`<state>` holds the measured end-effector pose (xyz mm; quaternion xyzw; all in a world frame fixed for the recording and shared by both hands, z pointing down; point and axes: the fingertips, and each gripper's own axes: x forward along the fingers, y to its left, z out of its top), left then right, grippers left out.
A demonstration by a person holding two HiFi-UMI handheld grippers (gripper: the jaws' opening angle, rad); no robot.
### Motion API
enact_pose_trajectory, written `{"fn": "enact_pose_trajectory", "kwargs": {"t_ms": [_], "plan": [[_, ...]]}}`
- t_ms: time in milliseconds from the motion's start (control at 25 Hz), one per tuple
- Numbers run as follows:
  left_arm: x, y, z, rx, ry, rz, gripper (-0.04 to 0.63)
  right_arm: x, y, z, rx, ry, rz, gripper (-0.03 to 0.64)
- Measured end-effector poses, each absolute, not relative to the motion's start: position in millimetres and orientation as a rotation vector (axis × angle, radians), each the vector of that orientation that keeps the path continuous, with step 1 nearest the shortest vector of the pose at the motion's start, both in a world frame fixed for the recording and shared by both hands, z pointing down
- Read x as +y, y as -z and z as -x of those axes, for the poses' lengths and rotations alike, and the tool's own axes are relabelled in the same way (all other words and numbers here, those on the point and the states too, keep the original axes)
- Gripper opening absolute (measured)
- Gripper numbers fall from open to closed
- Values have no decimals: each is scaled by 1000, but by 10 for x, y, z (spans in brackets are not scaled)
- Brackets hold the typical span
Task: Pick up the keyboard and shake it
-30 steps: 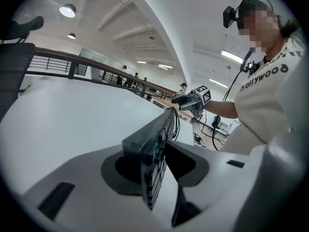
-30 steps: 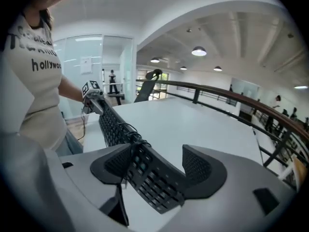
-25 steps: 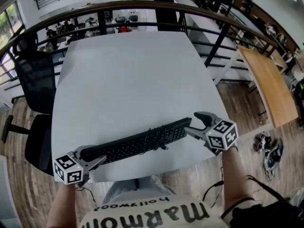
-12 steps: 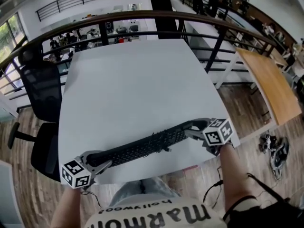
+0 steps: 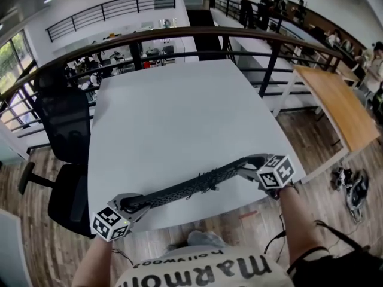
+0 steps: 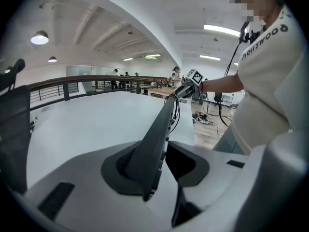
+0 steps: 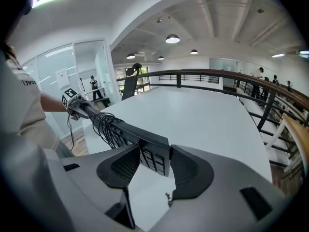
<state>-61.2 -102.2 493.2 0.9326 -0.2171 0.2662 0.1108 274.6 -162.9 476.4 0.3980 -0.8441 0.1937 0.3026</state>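
Head view: the keyboard (image 5: pixel 191 187) has gone from flat to tipped on edge at the near side of the desk (image 5: pixel 179 112), so the lift looks underway. Left gripper view: the left gripper (image 6: pixel 155 173) has its jaws half shut, pinching one end. Right gripper view: the right gripper (image 7: pixel 152 170), angled downward, has just been closing its jaws onto the other end.

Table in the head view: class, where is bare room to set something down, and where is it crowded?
The whole table top between the railing at the far edge and the keyboard is bare, from the chair side across to the right edge. Only the near edge, under the held keyboard, is crowded.
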Motion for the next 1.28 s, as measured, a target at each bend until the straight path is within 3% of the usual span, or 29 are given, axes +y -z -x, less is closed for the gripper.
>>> {"fn": "enact_pose_trajectory", "kwargs": {"t_ms": [360,960,1280], "plan": [[-769,-4488,1193,-696,-875,-2864,127,-1304,-4345,-2165,-2230,-427,-1100,215],[-448,-2540,2514,-1168,-1001,-3341,144,-787,-2531,-857,-2352,131,-1364,189],[-173,-2079,2579,-1297,-1022,-3499,137,-401,-1993,-771,-2334,363,-1503,189]]}}
